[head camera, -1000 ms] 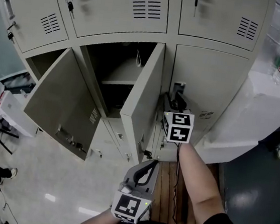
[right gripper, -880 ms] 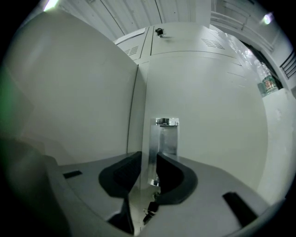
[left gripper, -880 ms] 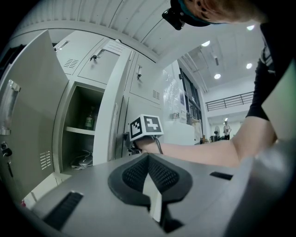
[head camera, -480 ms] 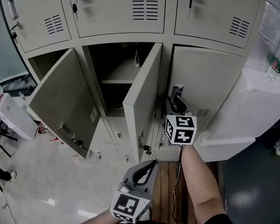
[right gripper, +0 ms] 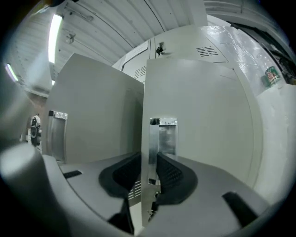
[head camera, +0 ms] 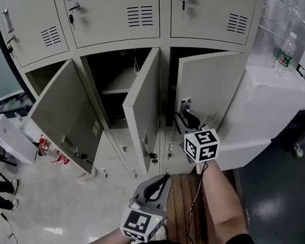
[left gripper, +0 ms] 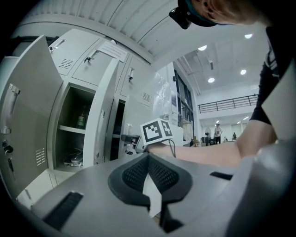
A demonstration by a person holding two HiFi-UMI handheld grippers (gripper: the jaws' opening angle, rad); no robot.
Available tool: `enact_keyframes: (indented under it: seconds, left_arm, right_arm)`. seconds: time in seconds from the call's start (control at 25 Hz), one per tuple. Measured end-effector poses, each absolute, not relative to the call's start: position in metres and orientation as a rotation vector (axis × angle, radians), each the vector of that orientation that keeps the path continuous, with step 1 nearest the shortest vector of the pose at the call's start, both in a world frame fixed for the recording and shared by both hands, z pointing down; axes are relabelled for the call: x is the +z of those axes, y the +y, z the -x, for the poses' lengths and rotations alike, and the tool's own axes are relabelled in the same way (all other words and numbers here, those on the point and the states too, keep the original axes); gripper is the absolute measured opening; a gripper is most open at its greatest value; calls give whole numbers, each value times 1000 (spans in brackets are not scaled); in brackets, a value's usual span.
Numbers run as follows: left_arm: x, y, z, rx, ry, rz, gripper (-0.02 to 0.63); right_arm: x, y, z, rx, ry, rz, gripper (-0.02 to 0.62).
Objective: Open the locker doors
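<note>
The right tongs (head camera: pixel 189 119) clamped the handle (right gripper: pixel 159 139) of the third locker door (head camera: pixel 207 89).
Ajar at one o'clock, it was gripped at its edge, seemingly for swinging outward; the left tongs (head camera: pixel 161 184), closed and empty, hung clear at six o'clock.

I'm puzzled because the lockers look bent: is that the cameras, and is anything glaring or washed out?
Head view: a wide lens bows the lockers outward; the light is fairly even. Left gripper view: a fisheye circle with black corners; the ceiling lights burn white. Right gripper view: same curving, so the locker door bulges; its metal handle glints and a strip light glares.
</note>
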State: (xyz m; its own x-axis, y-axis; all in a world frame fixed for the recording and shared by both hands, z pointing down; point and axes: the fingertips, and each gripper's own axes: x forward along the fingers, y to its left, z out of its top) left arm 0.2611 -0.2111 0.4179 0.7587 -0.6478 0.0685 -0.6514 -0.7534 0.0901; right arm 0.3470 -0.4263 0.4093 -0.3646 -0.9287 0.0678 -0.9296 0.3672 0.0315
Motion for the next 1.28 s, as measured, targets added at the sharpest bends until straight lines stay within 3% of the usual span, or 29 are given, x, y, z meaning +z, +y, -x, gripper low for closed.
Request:
enact_keyframes:
  seconds: [0.64,1.04,1.28]
  left_arm:
    - [403,-192,-303,21,-904,-2935,0]
    - [406,-191,-334,27,-835,-2960,0]
    - [413,-202,-350,33,-826,-2957,2]
  right_arm:
    - [410,-340,-385,22,-2730,-1392,106]
    - [410,-297,-427,40,-2686,-1443,121]
    - [420,-295,-434,-142,-2362,-1638,212]
